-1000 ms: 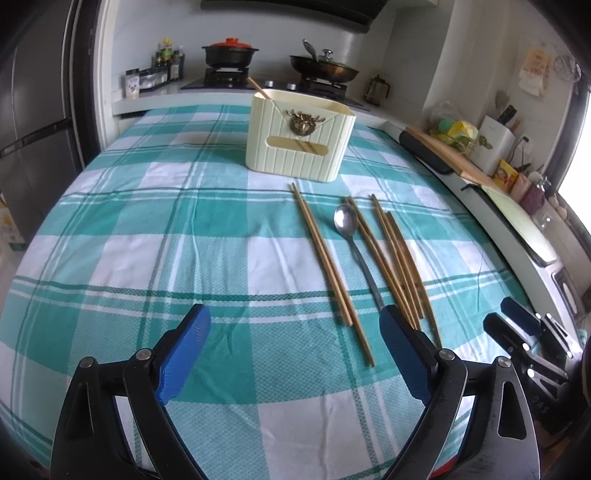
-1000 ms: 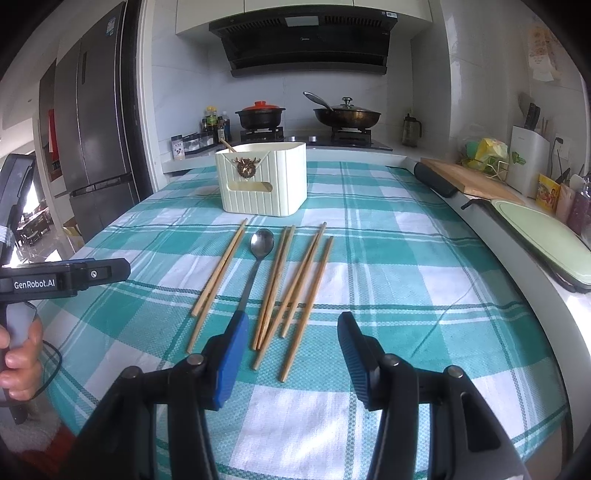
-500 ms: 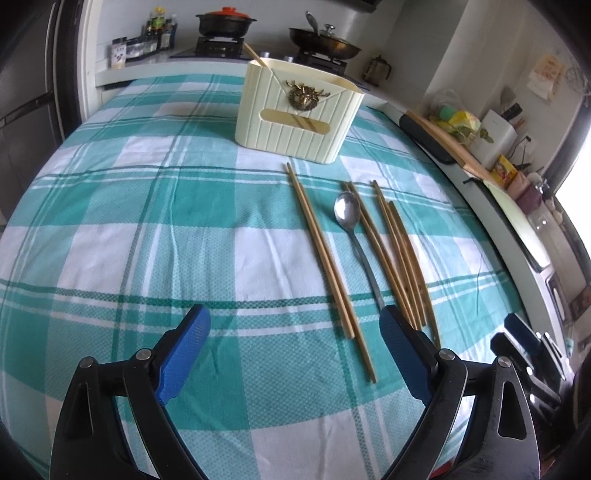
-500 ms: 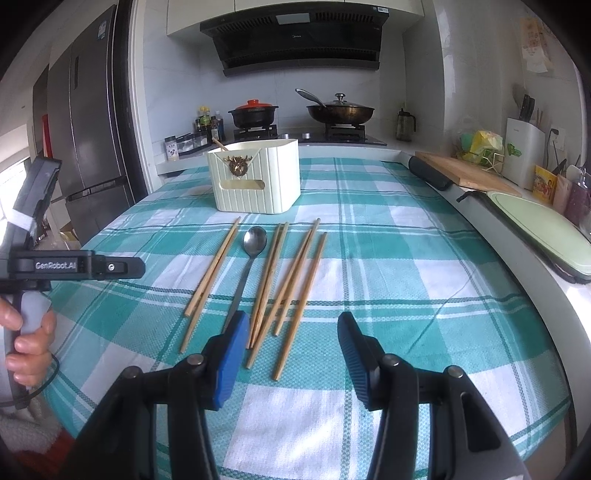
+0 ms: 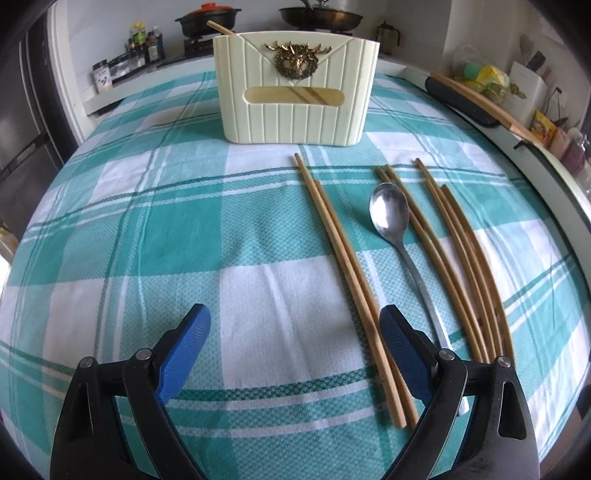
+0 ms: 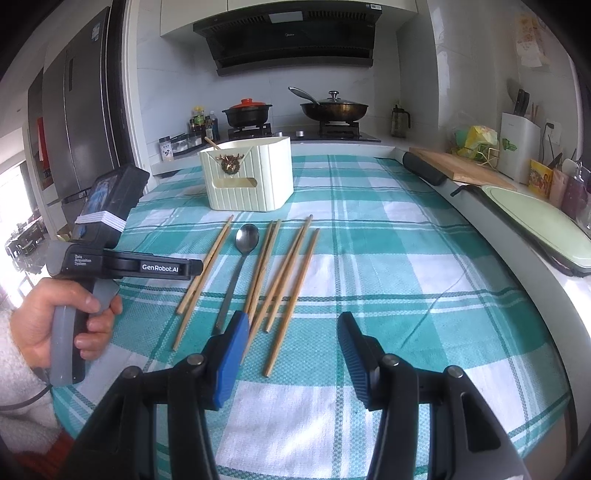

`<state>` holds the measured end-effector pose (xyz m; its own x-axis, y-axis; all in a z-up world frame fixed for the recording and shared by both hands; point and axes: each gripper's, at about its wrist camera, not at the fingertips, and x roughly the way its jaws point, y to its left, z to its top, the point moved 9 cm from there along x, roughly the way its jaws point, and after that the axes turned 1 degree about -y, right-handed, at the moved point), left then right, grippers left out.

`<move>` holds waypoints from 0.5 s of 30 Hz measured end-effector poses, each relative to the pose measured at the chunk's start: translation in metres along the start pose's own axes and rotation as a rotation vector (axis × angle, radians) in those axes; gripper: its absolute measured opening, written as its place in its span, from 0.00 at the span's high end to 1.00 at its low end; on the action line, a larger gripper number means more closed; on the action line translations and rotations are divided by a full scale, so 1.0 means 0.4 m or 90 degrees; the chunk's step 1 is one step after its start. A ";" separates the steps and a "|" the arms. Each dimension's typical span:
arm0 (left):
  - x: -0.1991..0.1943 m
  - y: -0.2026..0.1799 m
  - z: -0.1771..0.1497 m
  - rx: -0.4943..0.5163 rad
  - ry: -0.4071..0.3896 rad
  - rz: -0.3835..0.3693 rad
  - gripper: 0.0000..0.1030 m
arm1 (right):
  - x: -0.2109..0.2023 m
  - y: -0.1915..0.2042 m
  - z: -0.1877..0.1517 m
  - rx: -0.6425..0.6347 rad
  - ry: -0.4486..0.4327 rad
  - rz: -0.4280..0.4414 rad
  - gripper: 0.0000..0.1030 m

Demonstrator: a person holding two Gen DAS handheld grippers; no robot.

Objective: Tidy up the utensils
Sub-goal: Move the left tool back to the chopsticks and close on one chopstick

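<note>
A: Left gripper (image 5: 295,325) — state?

B: Spread wide, nothing between the blue pads (image 5: 184,343). It hangs low over the checked cloth (image 5: 147,229) on the bench. Its right-hand pad sits over the near ends of the leftmost pair of chopsticks (image 5: 343,258).

A: Right gripper (image 6: 291,339)?

B: Also parted wide and empty, above the near edge of the bench. Its left pad (image 6: 231,354) is just at the near tips of the loose chopsticks.

A: Utensils, layout?

B: One metal spoon (image 5: 389,218), bowl toward the holder, handle running back toward the camera. The pair lies to its left, side by side and touching. To its right, the remaining four chopsticks (image 5: 454,258) lie in a loose bundle, some crossing at the near end. From the right wrist view the same row reads: pair (image 6: 207,273), spoon (image 6: 243,243), then four sticks (image 6: 284,269) fanned slightly apart.

A: Holder?

B: Cream ribbed utensil holder (image 5: 297,88), upright, beyond the far tips of the utensils, apart from them. Brass deer-head badge on the front, slot window below it. One stick (image 5: 219,27) pokes out of its top left corner; wood shows through the slot.

A: Anything else noted?

B: Person's left hand (image 6: 55,325) grips the left gripper's handle at the bench's left edge. Stove behind with a red-lidded pot (image 6: 247,110) and a pan (image 6: 334,107).
</note>
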<state>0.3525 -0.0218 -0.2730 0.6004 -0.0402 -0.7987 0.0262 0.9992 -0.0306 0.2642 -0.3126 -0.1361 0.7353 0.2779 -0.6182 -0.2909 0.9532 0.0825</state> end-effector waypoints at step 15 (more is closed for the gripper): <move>0.035 0.018 0.010 -0.016 0.004 0.027 0.12 | 0.012 -0.013 -0.010 0.013 0.006 0.002 0.50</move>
<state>0.3642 -0.0151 -0.2820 0.5951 0.0028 -0.8036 -0.0194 0.9998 -0.0109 0.2666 -0.3168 -0.1426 0.7282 0.2804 -0.6254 -0.2809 0.9544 0.1008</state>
